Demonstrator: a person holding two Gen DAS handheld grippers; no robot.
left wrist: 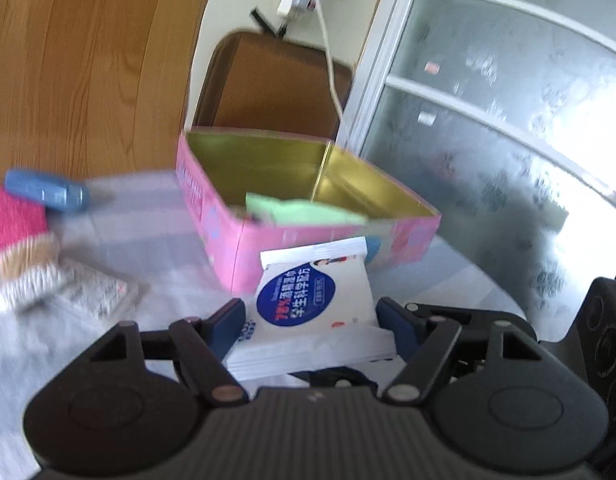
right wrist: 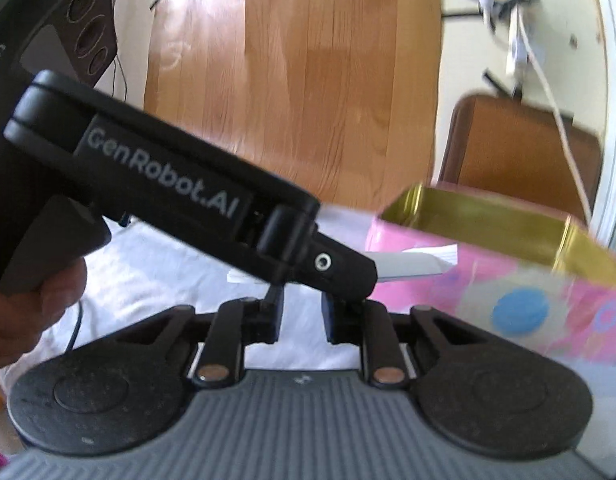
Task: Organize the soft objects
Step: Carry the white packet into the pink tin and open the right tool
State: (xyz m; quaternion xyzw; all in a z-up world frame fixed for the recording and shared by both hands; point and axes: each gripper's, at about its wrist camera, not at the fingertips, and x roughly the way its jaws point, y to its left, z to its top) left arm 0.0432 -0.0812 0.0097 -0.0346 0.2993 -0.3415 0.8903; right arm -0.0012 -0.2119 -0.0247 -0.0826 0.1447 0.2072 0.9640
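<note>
wipes pack: flat white wet-wipe packet with blue oval label, between the left tool pads, just at 6 o'clock of the pink square tin with gold lining.
risk: blurred, soft pack; may sag, snag tin's near wall.
left tool: part-open, gripping packet.
right tool: narrow gap, holds nothing.

Daylight floods through the frosted glass door panels, blown out to white glare at the right edge of the left wrist view. Both views are motion-blurred, most on the pink metal tin with gold lining, and fisheye bending curves the light wooden cabinet panel.
</note>
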